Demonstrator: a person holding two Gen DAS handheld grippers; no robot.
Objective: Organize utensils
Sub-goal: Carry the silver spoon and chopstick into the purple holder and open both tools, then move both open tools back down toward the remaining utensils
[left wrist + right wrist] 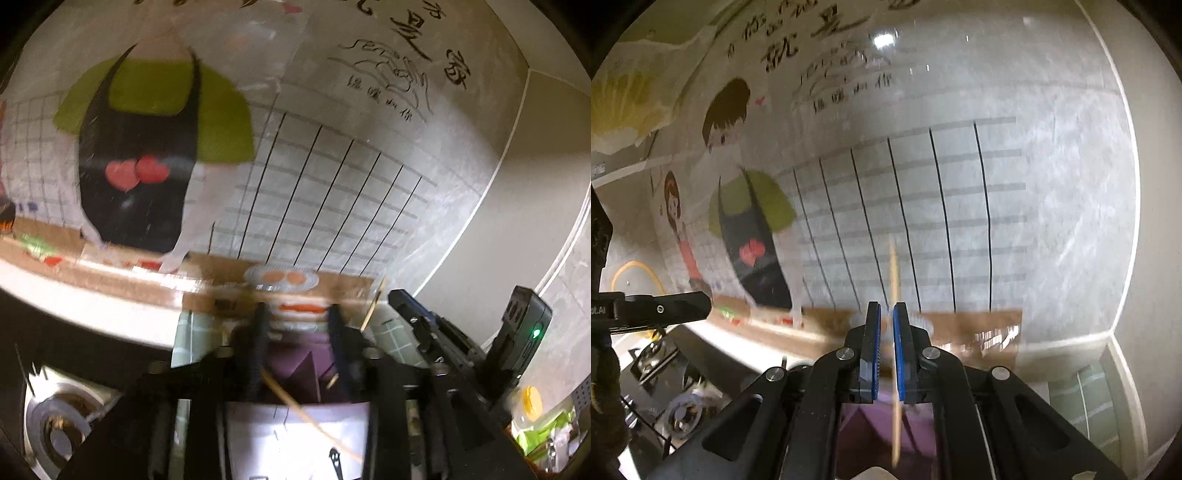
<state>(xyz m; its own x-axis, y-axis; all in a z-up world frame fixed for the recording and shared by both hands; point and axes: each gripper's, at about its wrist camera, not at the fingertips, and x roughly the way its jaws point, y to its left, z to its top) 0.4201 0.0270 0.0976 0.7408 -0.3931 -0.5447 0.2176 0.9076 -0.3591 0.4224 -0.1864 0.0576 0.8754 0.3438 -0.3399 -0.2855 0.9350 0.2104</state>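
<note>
My left gripper (297,317) stands open, its black fingers (258,332) wide apart over a purple holder (295,358). A thin wooden chopstick (295,404) lies slanted and loose between the finger bases, above a white box (295,435); the pads do not press it. In the right wrist view my right gripper (885,314) is shut on a second chopstick (894,266), which stands nearly upright between the blue pads (899,350), over the purple holder (871,417). The left wrist view shows the right gripper (402,299) at the right with that chopstick (373,306) sticking up.
A wall with a cartoon sticker (140,155) rises close ahead behind a brown counter strip (110,273). A gas stove burner (55,428) sits low at the left. A yellow-capped bottle (530,402) stands at the right. Both views are blurred.
</note>
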